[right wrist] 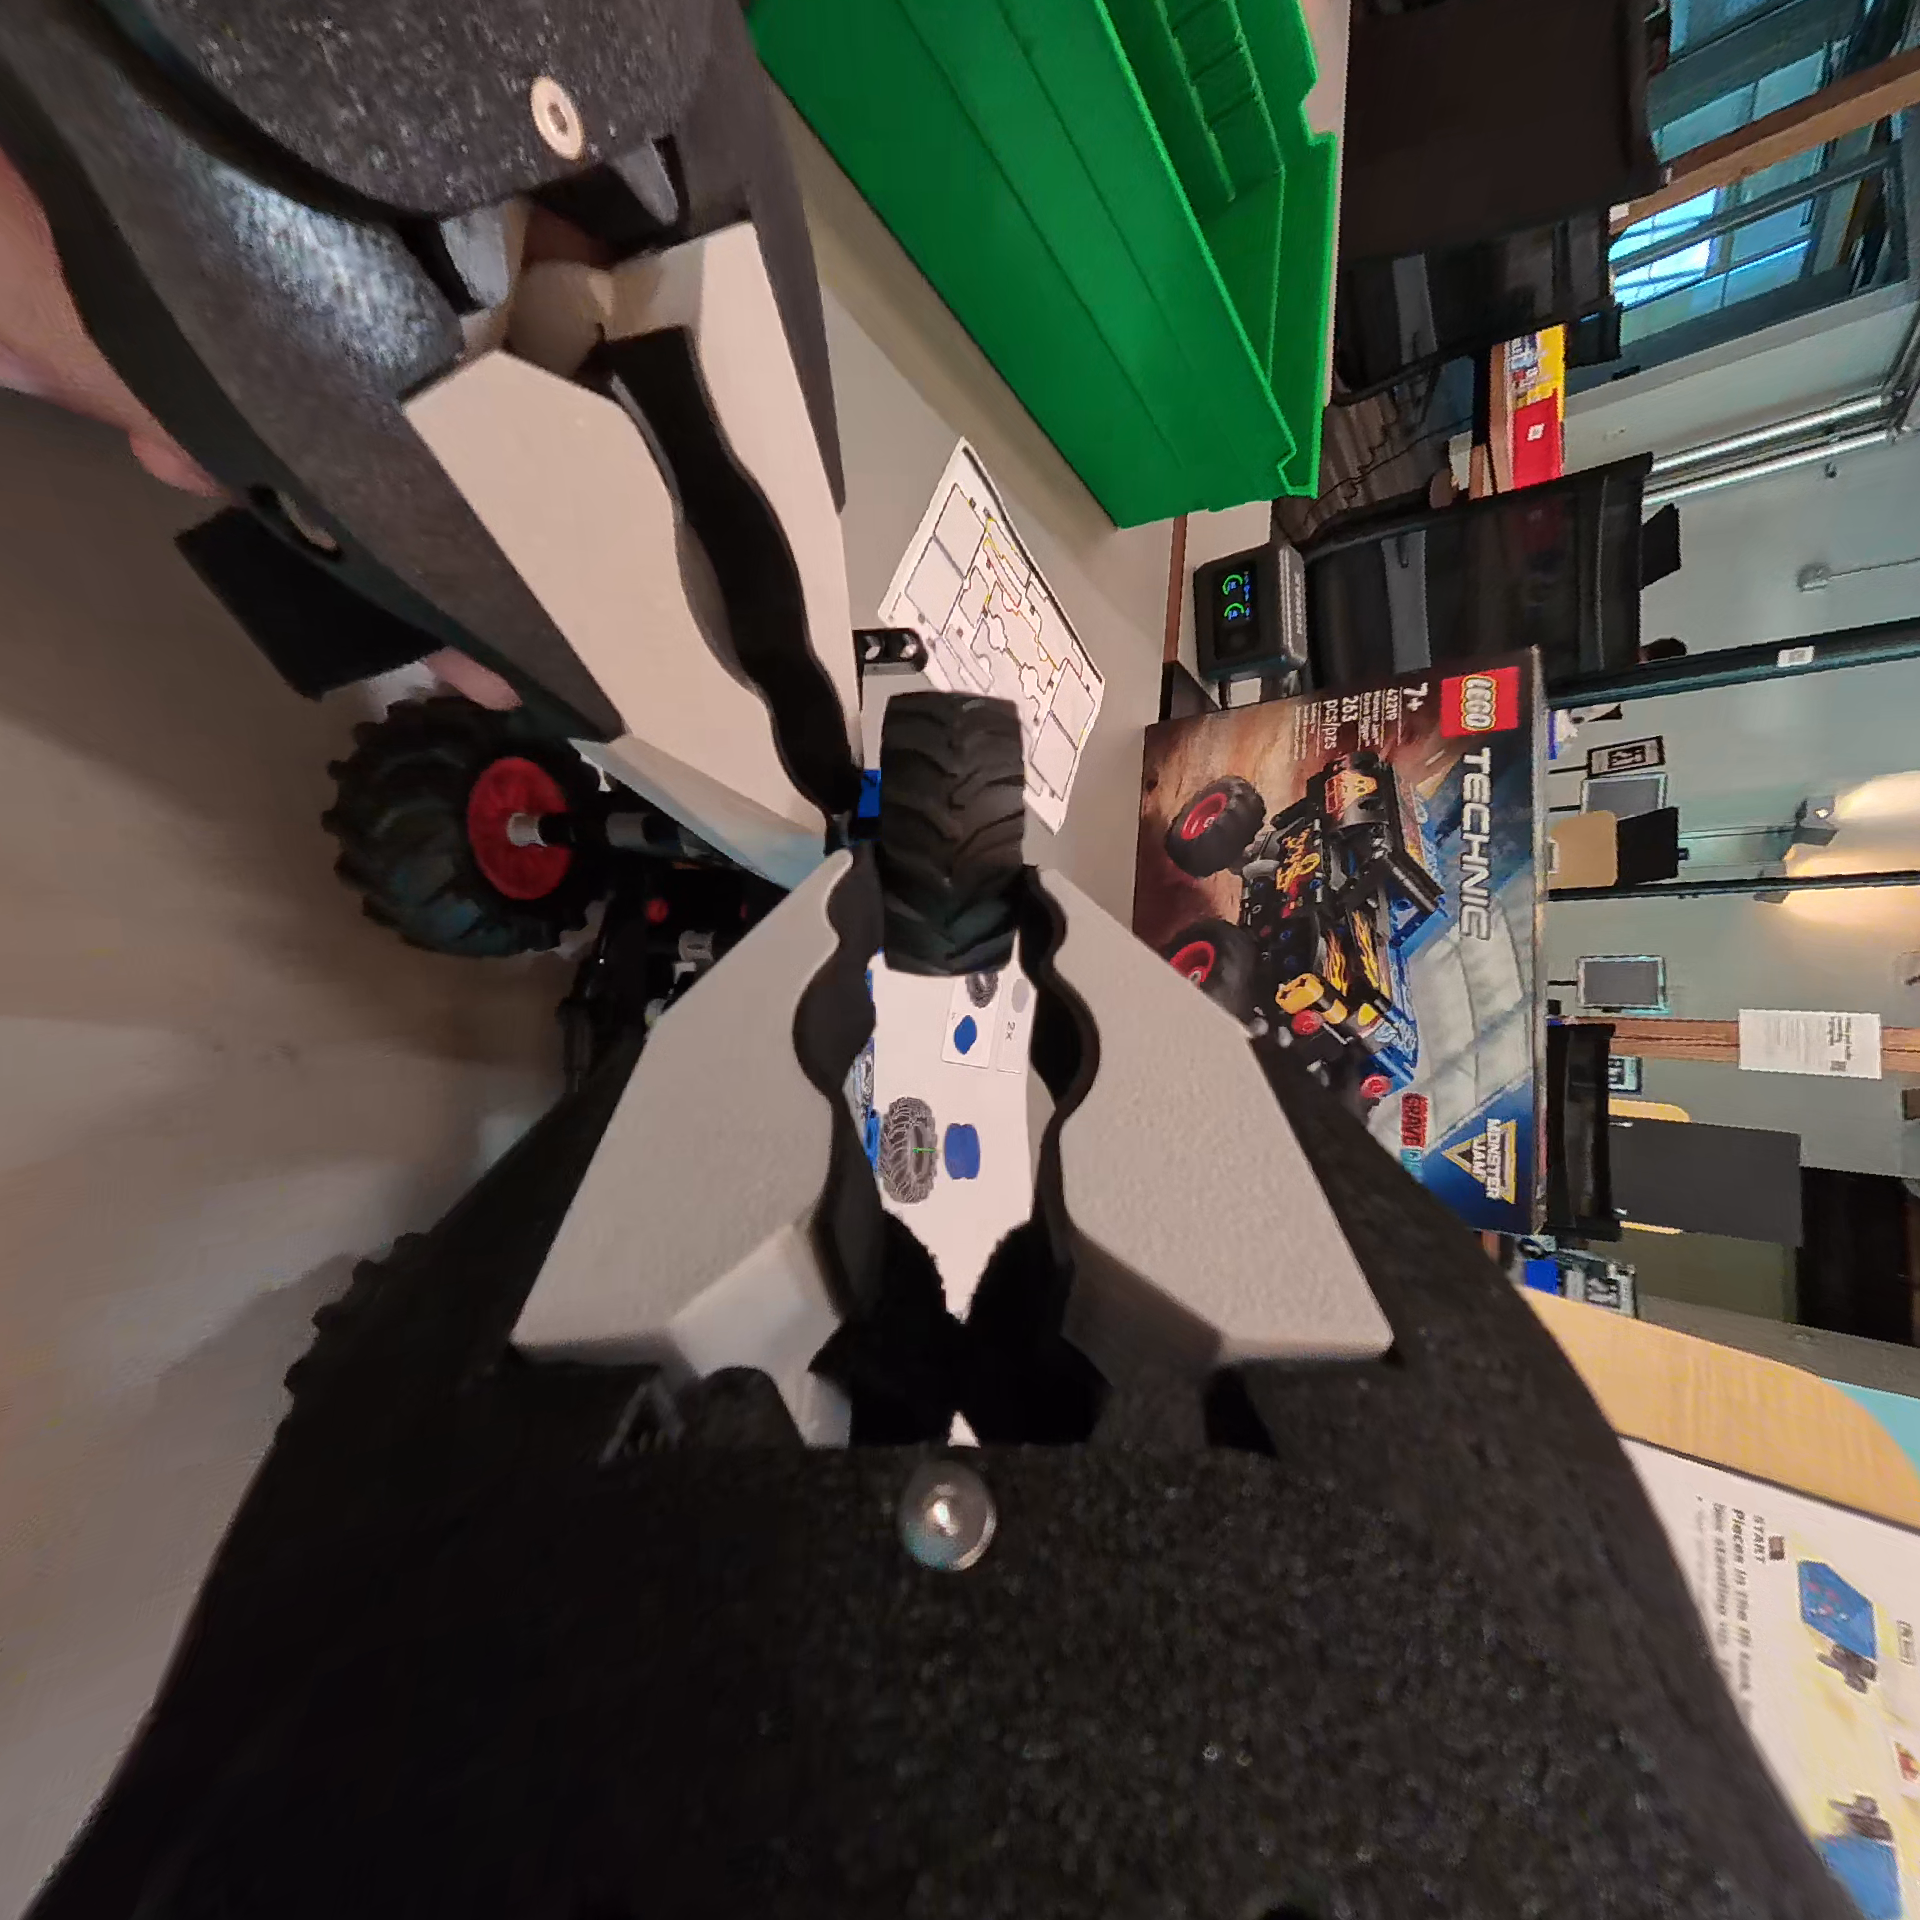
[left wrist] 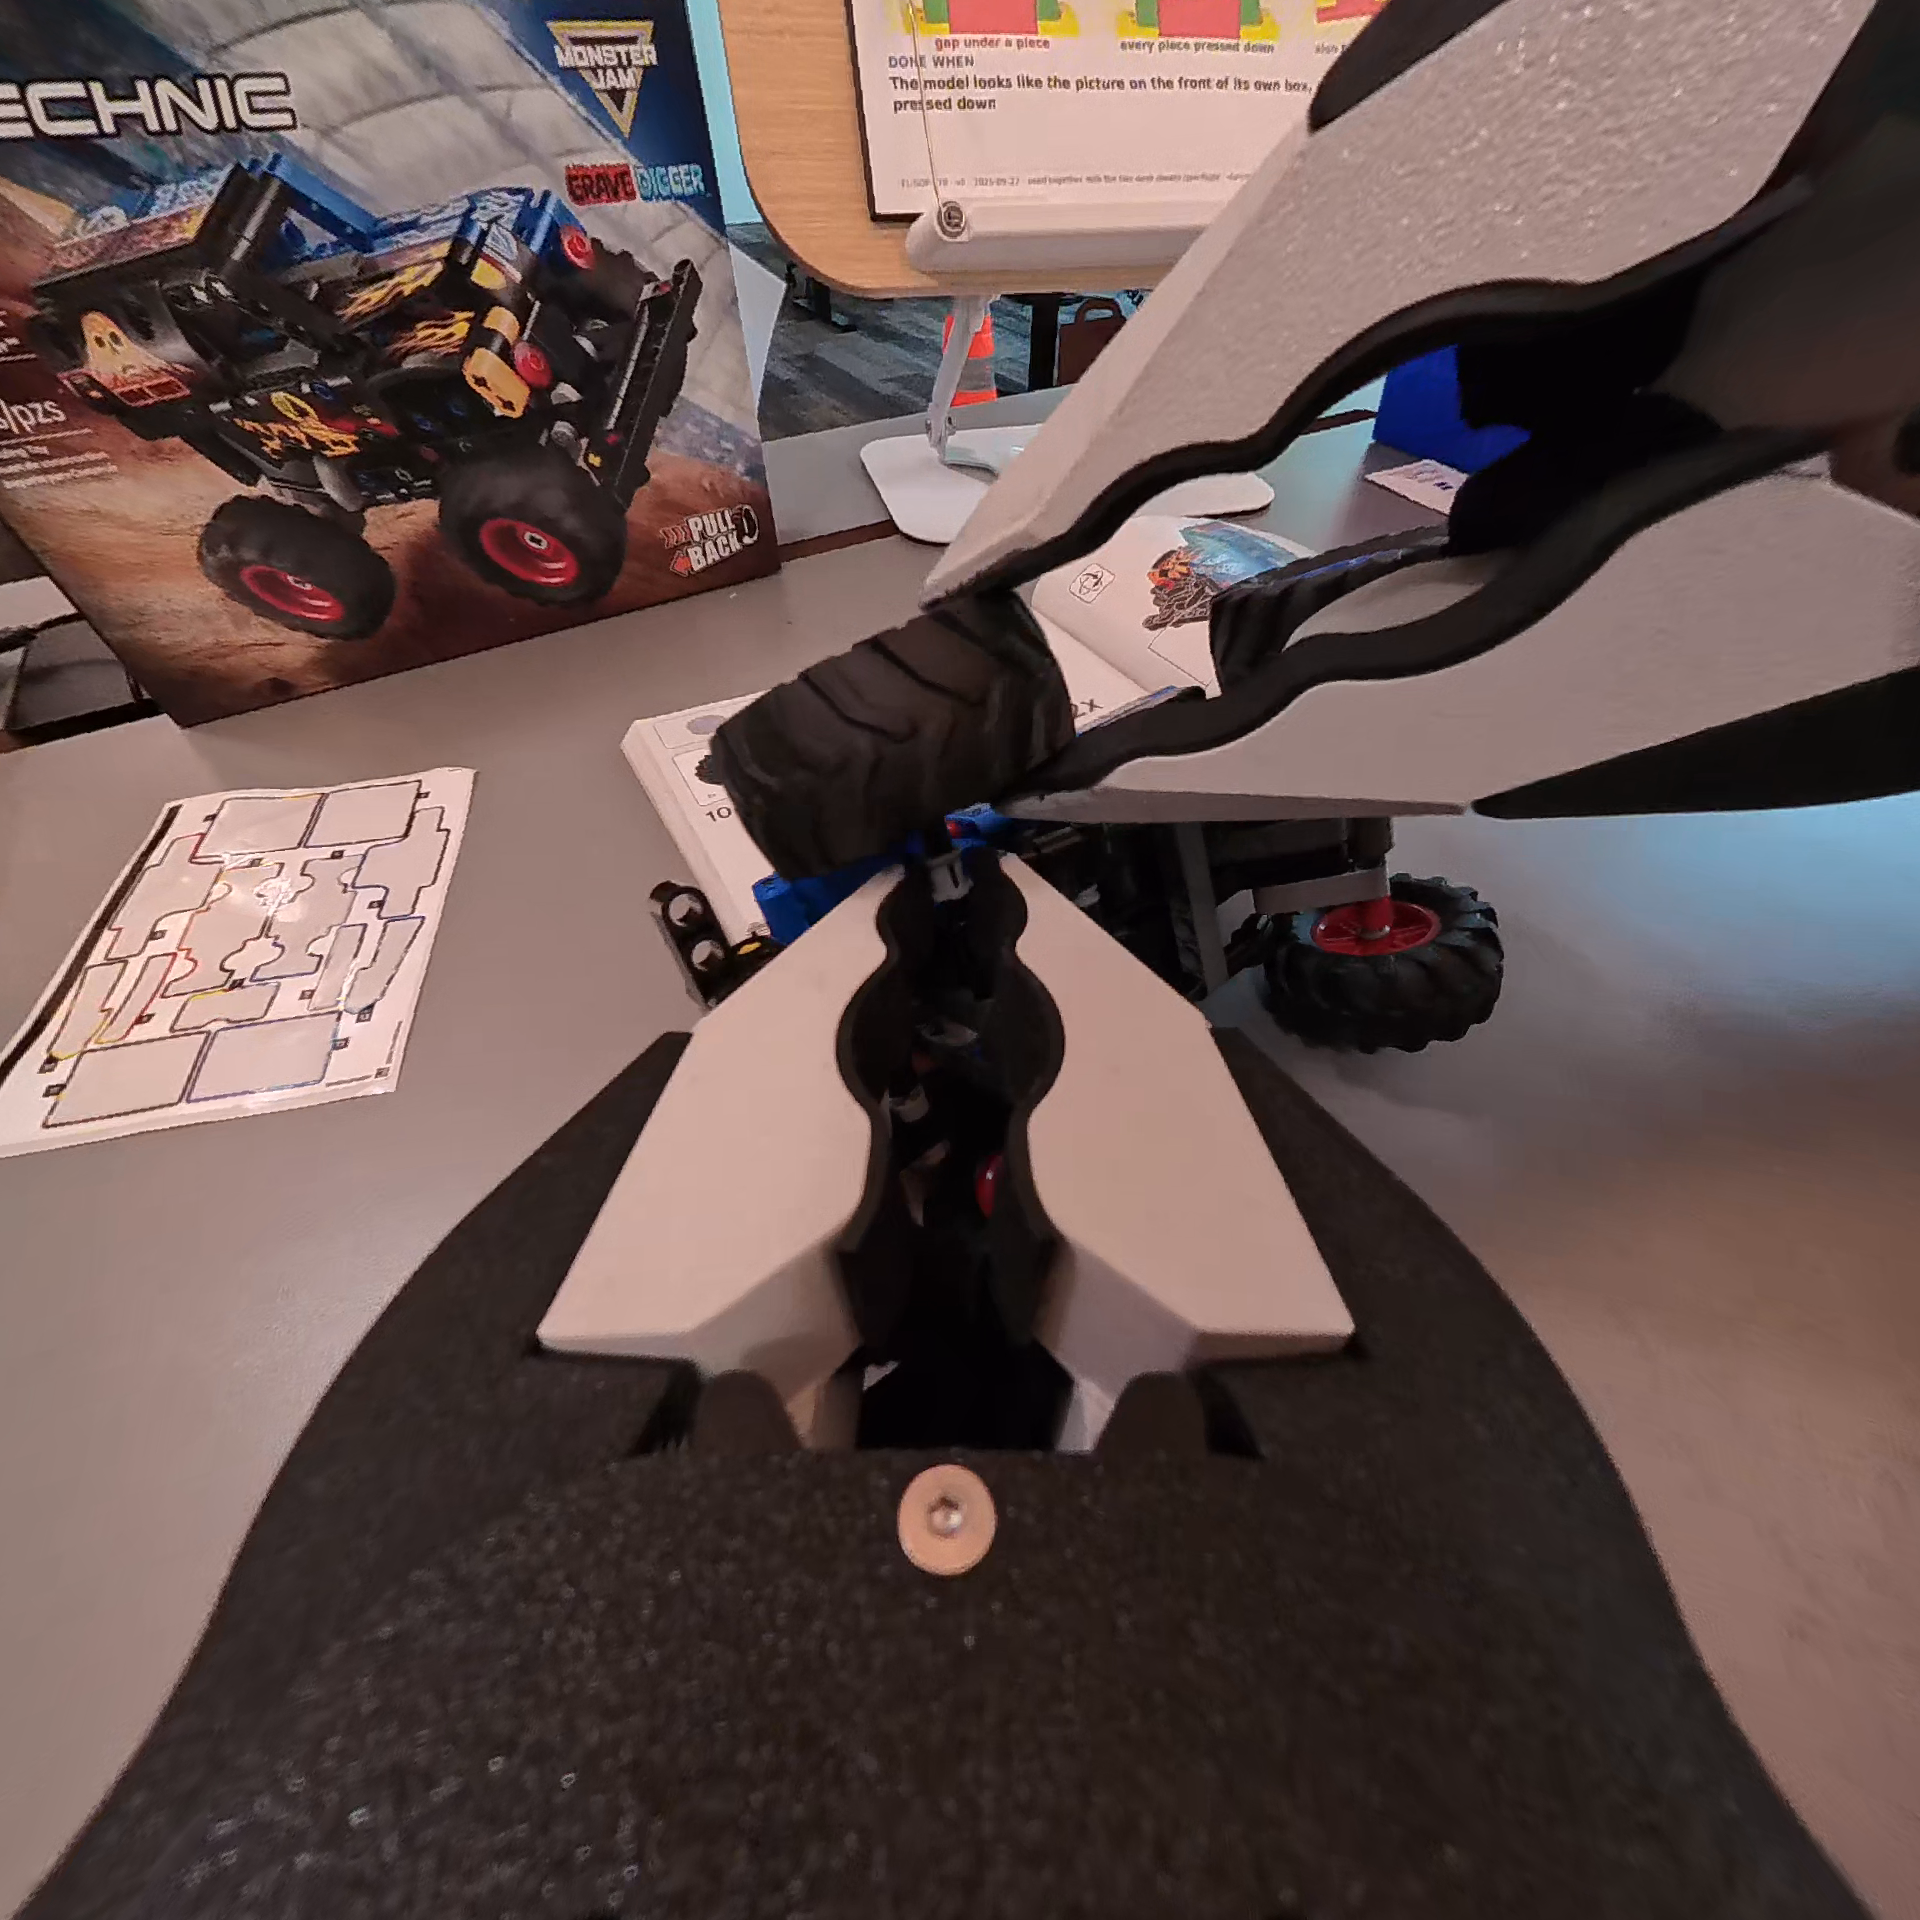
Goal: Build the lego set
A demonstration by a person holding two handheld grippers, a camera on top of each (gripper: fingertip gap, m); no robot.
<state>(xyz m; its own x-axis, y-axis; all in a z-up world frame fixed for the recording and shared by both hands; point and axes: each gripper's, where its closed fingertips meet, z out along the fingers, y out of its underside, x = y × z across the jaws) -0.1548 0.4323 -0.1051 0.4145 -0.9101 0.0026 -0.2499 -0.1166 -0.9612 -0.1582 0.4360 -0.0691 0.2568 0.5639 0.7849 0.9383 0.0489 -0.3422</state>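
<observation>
Two grippers meet: right gripper point(right wrist: 940, 883) pinches one tyre point(right wrist: 951, 831); left gripper point(left wrist: 951, 883) clamps the truck point(left wrist: 1195, 883). Only the right view shows green bins point(right wrist: 1091, 239).

Truck chassis point(left wrist: 1164, 883) mostly hidden behind jaws, box point(left wrist: 343, 343) cropped at frame edge

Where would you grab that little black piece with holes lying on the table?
Pinch the black piece across its narrow sides, coming straight down from above. It lies flat on the table, beside the sticker sheet, so its long edges look easiest to reach.
</observation>
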